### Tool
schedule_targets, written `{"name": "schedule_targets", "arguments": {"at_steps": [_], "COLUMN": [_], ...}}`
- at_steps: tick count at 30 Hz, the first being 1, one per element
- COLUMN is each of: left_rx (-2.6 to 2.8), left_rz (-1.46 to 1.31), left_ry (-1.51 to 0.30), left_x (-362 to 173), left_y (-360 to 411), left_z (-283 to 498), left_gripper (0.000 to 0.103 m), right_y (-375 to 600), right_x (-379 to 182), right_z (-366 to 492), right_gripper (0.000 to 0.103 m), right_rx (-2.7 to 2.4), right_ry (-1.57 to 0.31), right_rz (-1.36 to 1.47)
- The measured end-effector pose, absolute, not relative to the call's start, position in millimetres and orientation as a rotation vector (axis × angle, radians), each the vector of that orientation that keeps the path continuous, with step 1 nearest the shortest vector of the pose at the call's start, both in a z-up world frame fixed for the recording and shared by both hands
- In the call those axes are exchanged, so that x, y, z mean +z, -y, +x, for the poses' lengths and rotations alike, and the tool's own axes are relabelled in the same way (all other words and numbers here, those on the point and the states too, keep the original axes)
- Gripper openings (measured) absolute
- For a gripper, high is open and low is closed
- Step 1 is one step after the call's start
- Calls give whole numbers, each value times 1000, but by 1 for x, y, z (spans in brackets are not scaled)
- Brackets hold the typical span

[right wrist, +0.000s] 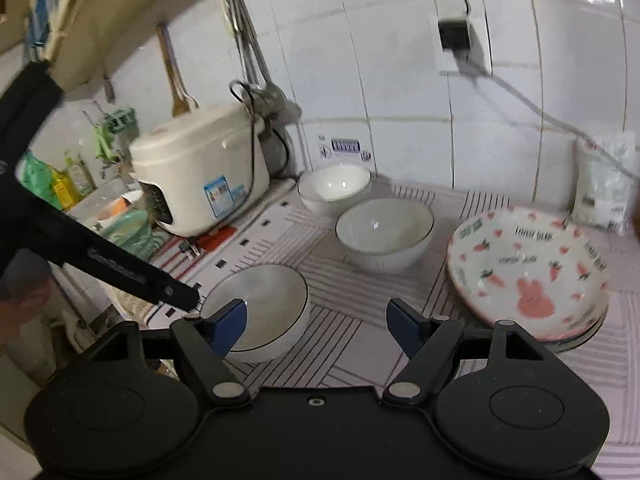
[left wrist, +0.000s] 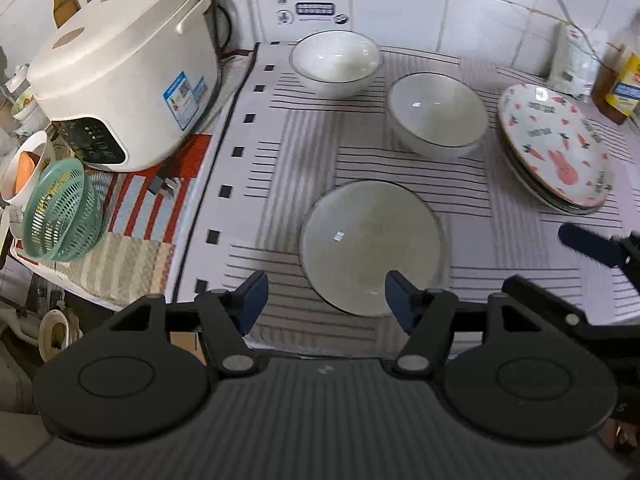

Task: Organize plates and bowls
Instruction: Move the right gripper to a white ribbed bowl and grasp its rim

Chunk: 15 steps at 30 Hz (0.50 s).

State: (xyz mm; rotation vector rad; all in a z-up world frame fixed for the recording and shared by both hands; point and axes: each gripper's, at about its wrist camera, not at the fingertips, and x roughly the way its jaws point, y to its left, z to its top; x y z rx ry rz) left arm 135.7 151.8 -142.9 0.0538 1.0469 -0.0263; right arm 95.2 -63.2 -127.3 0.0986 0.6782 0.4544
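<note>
I am looking down on a counter covered by a striped cloth (left wrist: 304, 148) with a row of small black squares along its left edge. White tiled wall (right wrist: 400, 60) backs it, with a black plug (right wrist: 454, 34) in a socket and a cable trailing right. At far left sits a cream rice cooker (left wrist: 124, 68), and nearer on that side a green mesh basket (left wrist: 60, 212) lies tipped on its side. Bottles (left wrist: 620, 84) and a white packet (left wrist: 572, 60) stand at the far right.

Three white bowls sit upright and apart on the cloth: the far bowl (left wrist: 335, 60) by the wall, the middle bowl (left wrist: 438, 114) just right of it, and the near bowl (left wrist: 372, 244) closest to me. At right is a stack of plates (left wrist: 556, 148), the top one printed with a pink rabbit and carrots.

My left gripper (left wrist: 326, 300) tilts steeply down over the near bowl; its blue fingers (left wrist: 400, 300) stand apart, the right one over the bowl's near rim, the left one over bare cloth, and nothing is gripped. My right gripper (right wrist: 316, 328) points at a shallower angle between the near bowl and the plates, jaws wide apart and holding nothing; its left finger overlaps the bowl in view, and I cannot tell whether it touches. In the right wrist view the left gripper's black arm crosses in from the left edge.
</note>
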Motion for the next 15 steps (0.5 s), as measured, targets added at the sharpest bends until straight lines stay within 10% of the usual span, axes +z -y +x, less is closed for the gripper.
{"name": "schedule_targets", "arguments": {"at_steps": [15], "left_rx": [-50], "left_rz": [-184], "left_ry": [-1148], "left_x": [-219], "left_y": [-181], "left_z": [174], "left_gripper": [58], "right_y": [17], "right_x": [-198], "right_z": [150], "right_gripper": [61], "right_rx": [426], "right_ry": [-886], "right_rz": [234]}}
